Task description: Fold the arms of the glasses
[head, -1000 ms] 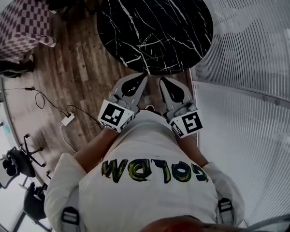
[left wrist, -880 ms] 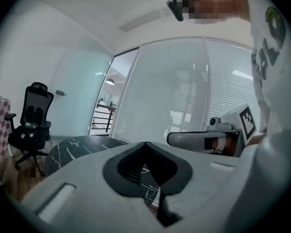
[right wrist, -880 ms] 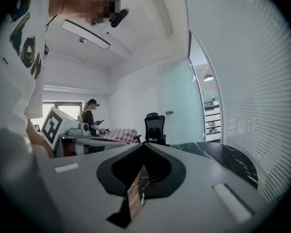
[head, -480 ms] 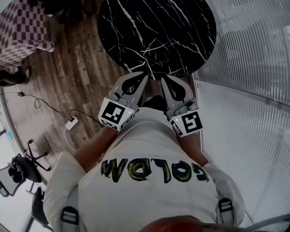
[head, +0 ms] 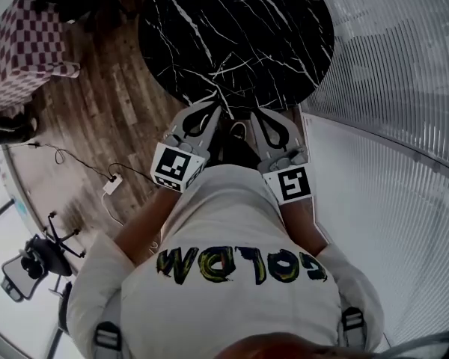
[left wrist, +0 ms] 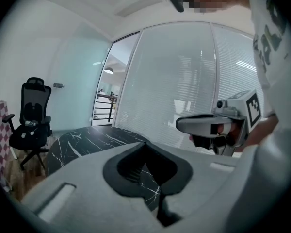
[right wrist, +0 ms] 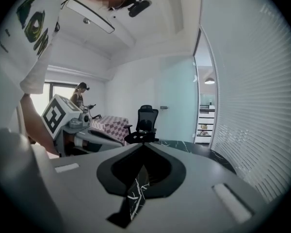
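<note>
— Black marble is seen, but are the glasses found on it?
— The glasses cannot be made out in any view. Only the round black table [head: 239, 28] with white veins is shown, on the far side of the person.
— How are the claws held?
— The left gripper [head: 212, 109] and the right gripper [head: 257, 117] are held side by side at the near edge of the table and are pointed towards it. In each gripper view the jaws are closed together, tip on tip, and nothing is gripped between them.
— What is placed around?
— A wooden floor [head: 112, 103] is seen at the left, with a small white box [head: 109, 185] on a dark cable. A checked cloth [head: 30, 43] is at the far left. A ribbed glass wall [head: 404, 88] is at the right. A black office chair [left wrist: 31, 115] is shown beyond the table.
</note>
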Tool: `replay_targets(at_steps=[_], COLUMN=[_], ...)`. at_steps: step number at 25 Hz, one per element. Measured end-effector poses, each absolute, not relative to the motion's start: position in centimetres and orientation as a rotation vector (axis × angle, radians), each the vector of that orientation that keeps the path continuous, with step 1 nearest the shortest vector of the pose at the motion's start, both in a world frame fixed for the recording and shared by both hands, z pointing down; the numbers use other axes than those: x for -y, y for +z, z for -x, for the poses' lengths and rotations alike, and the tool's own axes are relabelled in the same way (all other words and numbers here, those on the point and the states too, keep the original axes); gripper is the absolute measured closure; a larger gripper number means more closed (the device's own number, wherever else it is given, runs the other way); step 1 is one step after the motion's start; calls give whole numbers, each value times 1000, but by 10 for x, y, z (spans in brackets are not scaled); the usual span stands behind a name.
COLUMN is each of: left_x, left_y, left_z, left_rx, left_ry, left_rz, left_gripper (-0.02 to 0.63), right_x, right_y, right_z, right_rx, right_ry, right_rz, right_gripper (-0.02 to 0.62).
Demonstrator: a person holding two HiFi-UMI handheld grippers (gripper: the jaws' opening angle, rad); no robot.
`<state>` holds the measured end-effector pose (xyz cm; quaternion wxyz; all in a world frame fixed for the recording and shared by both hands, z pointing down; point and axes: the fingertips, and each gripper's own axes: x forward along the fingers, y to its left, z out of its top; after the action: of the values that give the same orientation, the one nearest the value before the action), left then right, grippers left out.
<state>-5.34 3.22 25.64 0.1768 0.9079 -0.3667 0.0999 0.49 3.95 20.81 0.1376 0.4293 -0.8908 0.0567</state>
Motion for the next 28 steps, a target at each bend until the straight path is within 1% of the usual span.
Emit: replay_targets(at_steps=[6, 7, 15, 21, 28], left_x=[-5, -1, 34, 52, 62], left_y=[293, 301, 380, 447, 500], left_z=[45, 43, 44, 47, 47], left_rx=[1062, 1058, 1029, 985, 957], left_ry=[380, 401, 569, 696, 782], left_rz=[-2525, -2522, -2459, -2402, -2372], left_gripper=[600, 586, 565, 541, 540], right_x=[-13, -7, 45, 73, 90], right_y=[250, 258, 336, 414, 479], right_z=[-27, -31, -53, -60, -69], right_rx=[2460, 2447, 2341, 2282, 2199], right_ry=[84, 89, 147, 242, 311], right_rz=[-1132, -1130, -1097, -1069, -1036], right_gripper=[592, 592, 592, 592, 592])
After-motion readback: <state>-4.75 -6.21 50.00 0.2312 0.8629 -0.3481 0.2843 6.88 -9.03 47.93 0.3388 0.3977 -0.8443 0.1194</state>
